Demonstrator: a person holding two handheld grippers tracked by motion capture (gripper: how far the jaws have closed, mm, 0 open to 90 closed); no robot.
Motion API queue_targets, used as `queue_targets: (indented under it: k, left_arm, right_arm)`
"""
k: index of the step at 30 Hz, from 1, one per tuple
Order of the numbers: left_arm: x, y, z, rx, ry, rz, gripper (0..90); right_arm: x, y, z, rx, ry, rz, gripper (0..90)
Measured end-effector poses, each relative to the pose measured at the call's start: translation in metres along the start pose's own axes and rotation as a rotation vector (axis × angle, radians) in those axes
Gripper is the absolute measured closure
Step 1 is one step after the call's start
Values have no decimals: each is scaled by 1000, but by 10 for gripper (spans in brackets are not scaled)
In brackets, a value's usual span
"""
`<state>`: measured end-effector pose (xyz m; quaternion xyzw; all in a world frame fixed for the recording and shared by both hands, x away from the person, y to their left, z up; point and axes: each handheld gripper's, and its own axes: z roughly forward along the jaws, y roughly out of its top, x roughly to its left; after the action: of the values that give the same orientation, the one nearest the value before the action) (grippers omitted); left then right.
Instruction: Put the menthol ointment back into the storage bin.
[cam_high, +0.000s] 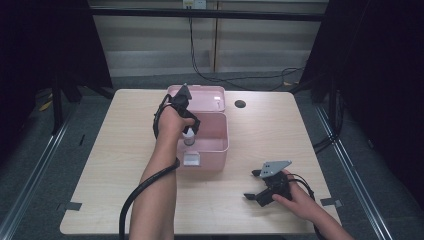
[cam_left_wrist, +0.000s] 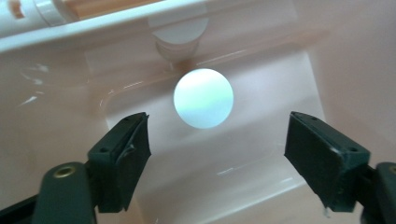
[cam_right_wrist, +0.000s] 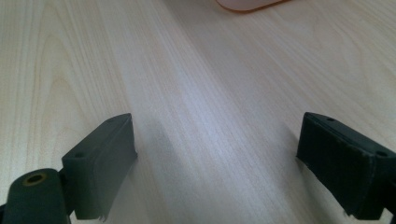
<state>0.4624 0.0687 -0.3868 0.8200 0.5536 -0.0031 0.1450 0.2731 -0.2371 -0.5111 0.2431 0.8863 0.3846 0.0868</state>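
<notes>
A pink box (cam_high: 220, 146) stands open at the middle of the wooden table (cam_high: 125, 150), its lid (cam_high: 200, 96) tilted back. A white bottle (cam_high: 189, 138) stands upright inside it. My left gripper (cam_high: 192, 128) points down into the box just above the bottle. In the left gripper view the bottle's round white cap (cam_left_wrist: 203, 98) lies below and ahead of the left gripper (cam_left_wrist: 217, 154), whose jaws stand wide apart and touch nothing. My right gripper (cam_high: 251, 185) rests at the front right of the table. In its own view the right gripper (cam_right_wrist: 215, 163) is open over bare wood.
A white latch (cam_high: 191, 160) sits on the box's front wall. A dark round hole (cam_high: 240, 104) lies in the table right of the lid. A corner of the pink box (cam_right_wrist: 247, 4) shows far ahead of the right gripper. Cables run across the floor behind the table.
</notes>
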Motion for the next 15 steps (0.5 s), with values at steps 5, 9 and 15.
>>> queue_targets:
  k: [5,9,15]
  left_arm:
    - [-1,-2,-6,0,-2,9,195]
    - [-1,-4,-12,-1,-4,18,192]
    - [-3,-8,-20,-2,-17,39,192]
  right_arm:
    - [0,0,0,0,0,0,108]
    - [0,0,0,0,0,0,108]
    - [0,0,0,0,0,0,108]
